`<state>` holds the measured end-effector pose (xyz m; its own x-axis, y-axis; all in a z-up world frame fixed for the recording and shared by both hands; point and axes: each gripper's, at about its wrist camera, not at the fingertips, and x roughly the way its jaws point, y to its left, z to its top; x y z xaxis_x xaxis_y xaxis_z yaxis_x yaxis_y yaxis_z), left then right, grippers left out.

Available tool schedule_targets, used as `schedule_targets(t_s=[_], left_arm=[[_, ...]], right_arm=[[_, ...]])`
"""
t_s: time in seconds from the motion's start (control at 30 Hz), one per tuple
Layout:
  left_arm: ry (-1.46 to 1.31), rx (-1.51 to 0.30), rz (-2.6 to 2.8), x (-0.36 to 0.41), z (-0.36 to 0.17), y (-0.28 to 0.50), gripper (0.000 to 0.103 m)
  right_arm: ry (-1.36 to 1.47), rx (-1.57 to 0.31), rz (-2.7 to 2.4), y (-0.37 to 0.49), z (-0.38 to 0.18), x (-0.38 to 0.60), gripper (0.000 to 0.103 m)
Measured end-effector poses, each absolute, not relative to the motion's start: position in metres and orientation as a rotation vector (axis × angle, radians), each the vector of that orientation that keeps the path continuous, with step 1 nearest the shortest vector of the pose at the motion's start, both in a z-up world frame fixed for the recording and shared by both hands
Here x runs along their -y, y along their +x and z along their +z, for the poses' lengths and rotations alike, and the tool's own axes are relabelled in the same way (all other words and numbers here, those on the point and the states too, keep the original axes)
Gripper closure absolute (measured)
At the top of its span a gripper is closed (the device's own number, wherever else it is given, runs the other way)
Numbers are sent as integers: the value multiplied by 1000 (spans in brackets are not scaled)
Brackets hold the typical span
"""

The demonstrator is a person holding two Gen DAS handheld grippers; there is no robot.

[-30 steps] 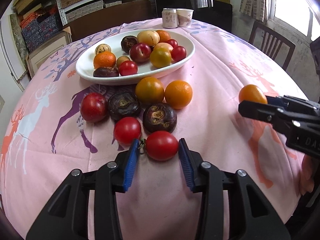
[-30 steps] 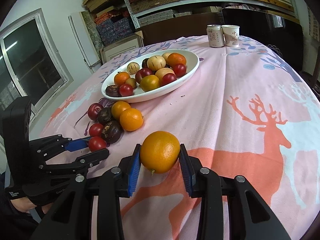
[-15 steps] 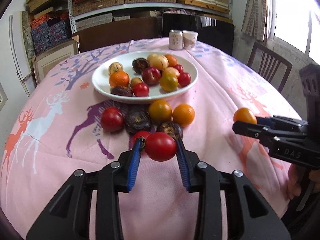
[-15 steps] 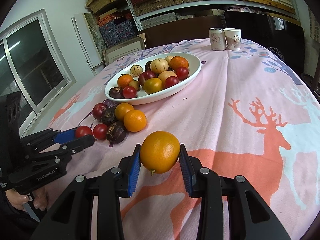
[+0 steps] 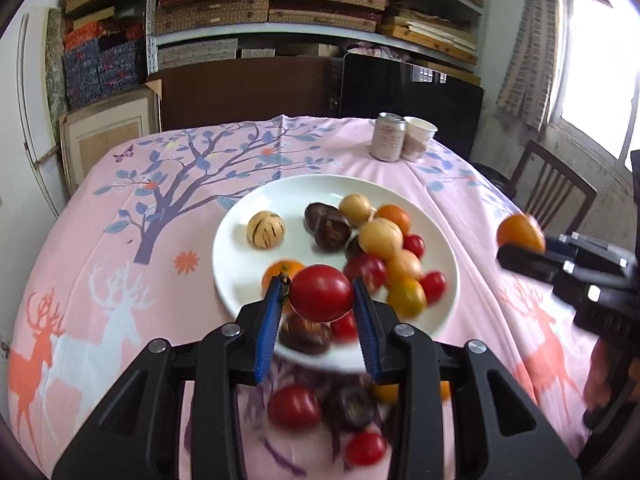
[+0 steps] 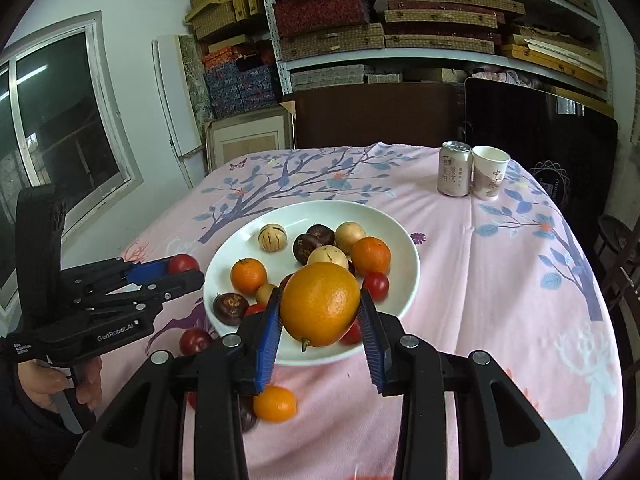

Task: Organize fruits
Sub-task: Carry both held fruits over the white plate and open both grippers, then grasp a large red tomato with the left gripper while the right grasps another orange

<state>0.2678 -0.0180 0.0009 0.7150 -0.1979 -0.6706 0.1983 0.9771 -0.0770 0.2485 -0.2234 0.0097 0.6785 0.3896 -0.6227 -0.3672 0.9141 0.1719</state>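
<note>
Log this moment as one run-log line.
left gripper: holds tomato | right gripper: holds orange | both above plate

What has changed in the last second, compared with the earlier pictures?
Both hand-held grippers rose and advanced toward the white plate: the left now carries its tomato over the near rim, the right its orange. Both grips stayed shut; the plate's fruit, can and cup stayed put.

Left tongs (image 5: 320,300) clamp a red tomato (image 5: 321,292), raised and pointing forward; right tongs (image 6: 320,316) clamp an orange (image 6: 320,304), held level alongside.
</note>
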Motion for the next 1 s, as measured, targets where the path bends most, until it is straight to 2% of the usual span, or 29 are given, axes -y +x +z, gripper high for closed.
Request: schedule_targets(t_s=[0.13, 0.23, 0.27, 0.3, 0.4, 0.5, 0.57, 0.8, 1.0], left_arm=[[-55, -778, -210, 14, -2, 317, 69], [-57, -815, -194, 16, -11, 345, 63], [-64, -826, -184, 15, -13, 351, 52], [-78, -829, -180, 12, -15, 353, 43], [-107, -804, -171, 1, -16, 345, 34], [-122, -801, -178, -12, -19, 322, 33], [-106, -790, -183, -19, -23, 299, 28], [-4, -798, -182, -32, -47, 234, 25], [-10, -813, -168, -40, -62, 214, 25]], right_arm=[[24, -742, 431, 280, -6, 200, 66], [0, -753, 423, 294, -16, 187, 63], [-11, -745, 407, 294, -18, 186, 56], [-15, -740, 403, 294, -18, 185, 55], [-24, -717, 392, 282, -15, 192, 54], [-35, -706, 387, 259, -14, 204, 52], [-58, -705, 385, 241, -17, 207, 46], [-106, -792, 474, 193, -55, 203, 46], [-53, -833, 484, 197, -62, 204, 47]])
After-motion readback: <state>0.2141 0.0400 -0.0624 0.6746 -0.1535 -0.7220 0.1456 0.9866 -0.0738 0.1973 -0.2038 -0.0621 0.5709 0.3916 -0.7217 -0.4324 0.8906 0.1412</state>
